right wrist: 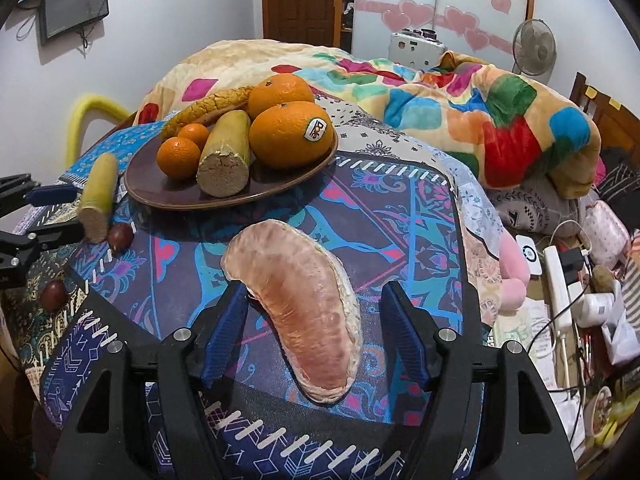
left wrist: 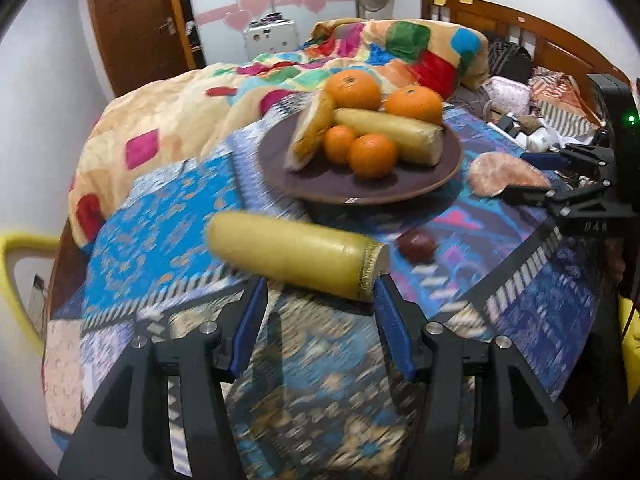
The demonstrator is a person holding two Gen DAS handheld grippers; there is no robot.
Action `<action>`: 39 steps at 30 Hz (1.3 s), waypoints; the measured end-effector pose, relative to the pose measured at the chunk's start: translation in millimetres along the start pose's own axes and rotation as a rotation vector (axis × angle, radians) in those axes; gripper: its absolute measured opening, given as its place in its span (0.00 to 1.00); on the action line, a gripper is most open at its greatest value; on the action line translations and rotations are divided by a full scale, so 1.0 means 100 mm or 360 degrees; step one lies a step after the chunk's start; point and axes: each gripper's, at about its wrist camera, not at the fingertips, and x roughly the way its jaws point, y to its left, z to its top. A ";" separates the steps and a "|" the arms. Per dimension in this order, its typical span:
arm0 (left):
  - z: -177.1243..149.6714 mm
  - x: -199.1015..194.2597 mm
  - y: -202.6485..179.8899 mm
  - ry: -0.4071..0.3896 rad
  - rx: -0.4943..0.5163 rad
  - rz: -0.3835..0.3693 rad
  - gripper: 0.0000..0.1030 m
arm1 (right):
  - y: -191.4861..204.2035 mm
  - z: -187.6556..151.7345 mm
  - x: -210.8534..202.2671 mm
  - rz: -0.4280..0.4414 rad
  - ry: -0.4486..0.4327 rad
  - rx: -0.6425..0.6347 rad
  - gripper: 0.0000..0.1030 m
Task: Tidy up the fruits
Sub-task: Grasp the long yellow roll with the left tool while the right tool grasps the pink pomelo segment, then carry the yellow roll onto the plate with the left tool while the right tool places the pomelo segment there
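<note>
A brown plate (left wrist: 400,192) (right wrist: 280,192) on the patterned cloth holds several oranges (left wrist: 372,155) (right wrist: 290,135), a yellow-green stalk piece (left wrist: 396,134) (right wrist: 226,154) and a crusty wedge (left wrist: 312,130). A second yellow-green stalk piece (left wrist: 296,254) (right wrist: 98,196) lies just ahead of my left gripper (left wrist: 320,292), which is open, its right fingertip touching the cut end. A pink pomelo segment (right wrist: 296,304) (left wrist: 506,174) lies between the open fingers of my right gripper (right wrist: 314,298). Small dark red fruits (left wrist: 416,244) (right wrist: 120,236) (right wrist: 52,294) lie on the cloth.
A colourful quilt (right wrist: 480,112) is bunched behind the plate. Cables, a power strip (right wrist: 560,280) and clutter lie at the right. A yellow chair back (left wrist: 12,248) stands at the left edge. A door (right wrist: 304,0) and fan (right wrist: 534,46) are at the back.
</note>
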 end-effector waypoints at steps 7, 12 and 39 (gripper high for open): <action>-0.17 -0.09 0.33 0.0031 -0.0092 0.0092 0.54 | 0.00 0.00 0.00 0.0000 -0.0009 0.0008 0.62; -0.20 -0.22 0.51 0.0004 -0.0181 0.0102 0.52 | 0.08 -0.02 -0.03 -0.0003 -0.0026 -0.0025 0.47; 0.44 0.49 0.40 0.0118 -0.0263 0.0093 0.52 | -0.09 -0.07 -0.26 0.0010 -0.0174 0.0094 0.38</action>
